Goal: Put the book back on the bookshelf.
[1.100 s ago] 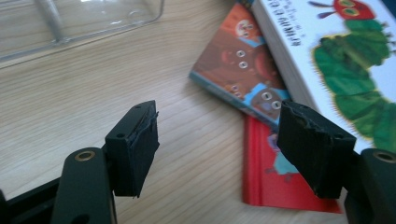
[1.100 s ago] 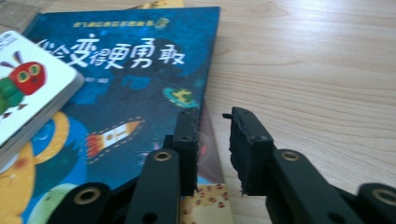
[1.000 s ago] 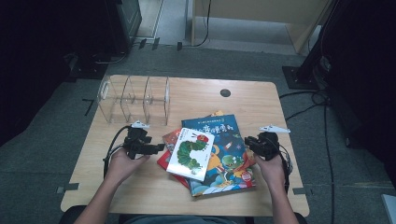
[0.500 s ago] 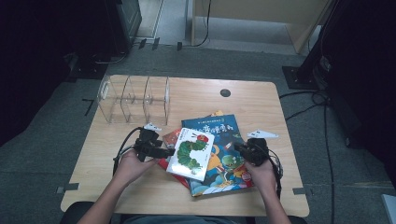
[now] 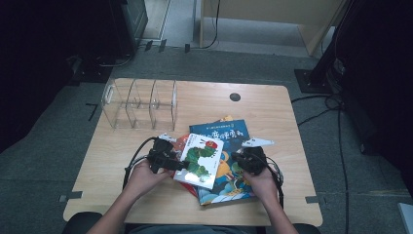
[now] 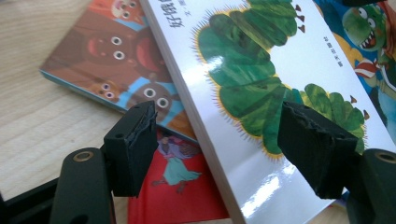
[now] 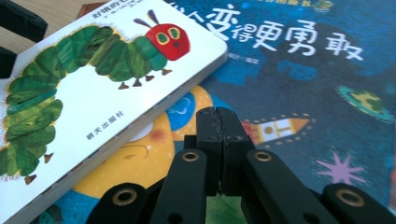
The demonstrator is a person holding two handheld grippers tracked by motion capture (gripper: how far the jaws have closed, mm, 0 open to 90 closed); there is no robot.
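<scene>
Caterpillar book is the thing to pick up, and it lies on top of a small pile of books at the near side of the table. It is white and thick, like a board book, and it sits a bit crooked. Under it is a big blue book, which sticks out past the caterpillar book on the far side and on the person's right. A red book and one with brown faces peek out on the left of the caterpillar book. The left gripper is spread wide, with the left edge of the caterpillar book between its jaws, but the pads do not press on it yet. One jaw is low by the red book and the other hangs over the white cover. The right gripper has just been closing and is now pressed together with nothing in it; it rests over the blue book, just to the right of the caterpillar book. To do this step well, I think the left gripper should slide its low jaw under the caterpillar book's edge, then squeeze slowly so the shiny cover does not slip. The shut right gripper could hold the blue book down so only the top book comes up. Clear plastic rack stands upright beyond the caterpillar book, at the far left, and looks like a good home for it.
</scene>
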